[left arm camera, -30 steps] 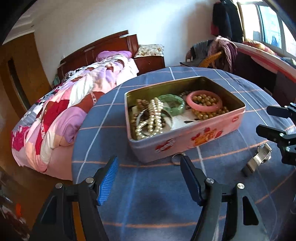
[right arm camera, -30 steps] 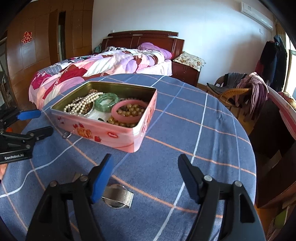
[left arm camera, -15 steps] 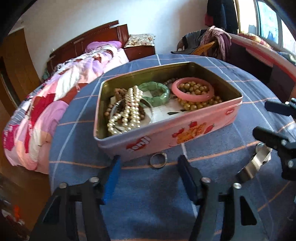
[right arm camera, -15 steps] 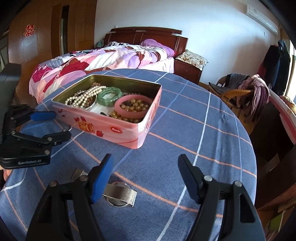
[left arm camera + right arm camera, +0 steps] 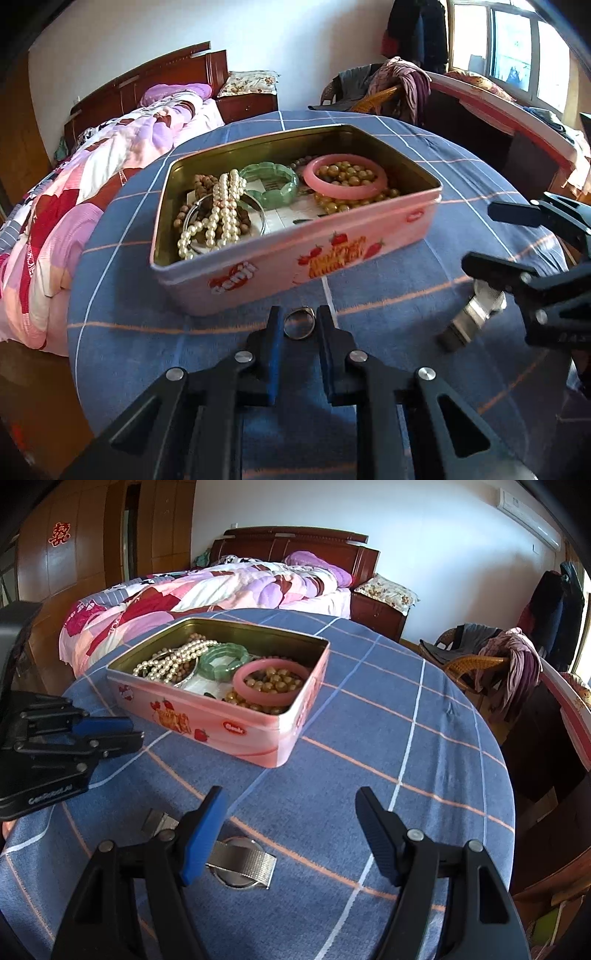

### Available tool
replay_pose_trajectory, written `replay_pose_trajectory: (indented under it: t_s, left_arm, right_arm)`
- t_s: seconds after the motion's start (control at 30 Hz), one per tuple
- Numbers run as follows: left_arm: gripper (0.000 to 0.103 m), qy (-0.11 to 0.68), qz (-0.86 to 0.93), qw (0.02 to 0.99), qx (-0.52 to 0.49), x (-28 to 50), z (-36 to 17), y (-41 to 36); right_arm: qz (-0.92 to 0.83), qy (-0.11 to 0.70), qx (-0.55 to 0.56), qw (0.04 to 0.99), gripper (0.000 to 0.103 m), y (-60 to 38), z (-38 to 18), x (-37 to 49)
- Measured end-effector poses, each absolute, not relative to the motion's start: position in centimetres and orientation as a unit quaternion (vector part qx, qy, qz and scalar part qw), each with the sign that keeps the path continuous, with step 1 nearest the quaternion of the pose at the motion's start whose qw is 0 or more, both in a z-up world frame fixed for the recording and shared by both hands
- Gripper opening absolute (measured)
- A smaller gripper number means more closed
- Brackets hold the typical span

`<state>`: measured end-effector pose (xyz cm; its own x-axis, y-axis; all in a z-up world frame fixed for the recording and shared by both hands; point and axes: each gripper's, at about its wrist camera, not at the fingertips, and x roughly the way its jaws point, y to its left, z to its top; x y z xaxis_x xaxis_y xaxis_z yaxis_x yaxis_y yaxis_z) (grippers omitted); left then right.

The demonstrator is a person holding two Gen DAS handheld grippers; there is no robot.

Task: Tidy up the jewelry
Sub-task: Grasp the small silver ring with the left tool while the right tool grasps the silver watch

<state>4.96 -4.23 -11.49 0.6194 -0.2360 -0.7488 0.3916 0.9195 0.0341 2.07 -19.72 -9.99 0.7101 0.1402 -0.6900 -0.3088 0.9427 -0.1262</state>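
Two grippers are in my view over the round table with its blue checked cloth (image 5: 424,746). My left gripper (image 5: 299,326) has just been closing, and its blue-padded fingers (image 5: 275,339) now stand narrow on either side of a small silver metal ring (image 5: 299,323) that lies on the cloth just in front of the tin's near wall. The pads look to be touching the ring's edges, though I cannot tell how firmly they press. The ring rests on the table, not lifted.

Behind it sits the open pink rectangular tin with strawberry print (image 5: 332,254). Inside I see a strand of white pearl beads (image 5: 221,210) draped over brown wooden beads at the left end, a pale green jade-like bangle (image 5: 271,182) in the middle, and a pink smooth bangle (image 5: 345,177) lying on yellowish round beads at the right end.

My right gripper (image 5: 291,830) hangs with its jaws wide apart and nothing between them. Just below its left finger, a silver wristwatch with a mesh metal band (image 5: 243,866) lies flat on the cloth, well apart from the tin. From the left wrist view the same watch (image 5: 471,317) shows beside the right gripper's fingers (image 5: 495,267).
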Motion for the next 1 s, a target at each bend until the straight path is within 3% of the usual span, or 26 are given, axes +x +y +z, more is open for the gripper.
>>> replay_pose_trajectory:
  t_s: [0.1, 0.17, 0.47, 0.5, 0.57, 0.63, 0.87, 0.9, 0.93, 1.0]
  left_arm:
    - [0.018, 0.400, -0.174, 0.894, 0.100, 4.0, -11.4, -3.7]
    - [0.001, 0.399, -0.174, 0.894, 0.106, 3.6, -11.3, -3.4]
    - [0.000, 0.392, -0.169, 0.898, 0.105, 3.2, -11.0, -2.4]
    - [0.004, 0.393, -0.168, 0.898, 0.104, 3.2, -10.9, -2.2]
    - [0.024, 0.395, -0.167, 0.897, 0.103, 3.1, -10.9, -1.8]
    - [0.061, 0.386, -0.153, 0.904, 0.102, 2.7, -10.8, -1.2]
    - [0.062, 0.385, -0.159, 0.903, 0.102, 2.6, -10.8, -1.0]
    - [0.060, 0.389, -0.160, 0.901, 0.108, 2.8, -11.0, -1.2]
    - [0.050, 0.392, -0.163, 0.898, 0.112, 2.9, -11.2, -1.5]
    - [0.042, 0.400, -0.176, 0.893, 0.107, 3.3, -11.6, -1.7]
  right_arm:
    - [0.129, 0.363, -0.114, 0.916, 0.074, -19.8, -10.1, 1.7]
    - [0.132, 0.363, -0.115, 0.915, 0.074, -19.8, -10.2, 1.5]
    - [0.143, 0.374, -0.107, 0.910, 0.074, -21.2, -10.4, 0.7]
    - [0.142, 0.373, -0.107, 0.911, 0.074, -21.4, -10.3, 0.7]
    - [0.139, 0.370, -0.105, 0.913, 0.074, -21.6, -10.1, 0.5]
    - [0.141, 0.369, -0.103, 0.913, 0.074, -21.7, -10.1, 0.4]
    - [0.148, 0.364, -0.111, 0.913, 0.074, -21.2, -10.2, 0.0]
    - [0.149, 0.365, -0.112, 0.912, 0.074, -21.1, -10.3, 0.1]
    - [0.150, 0.366, -0.112, 0.912, 0.074, -21.0, -10.4, 0.1]
    - [0.150, 0.368, -0.114, 0.911, 0.074, -20.8, -10.6, 0.2]
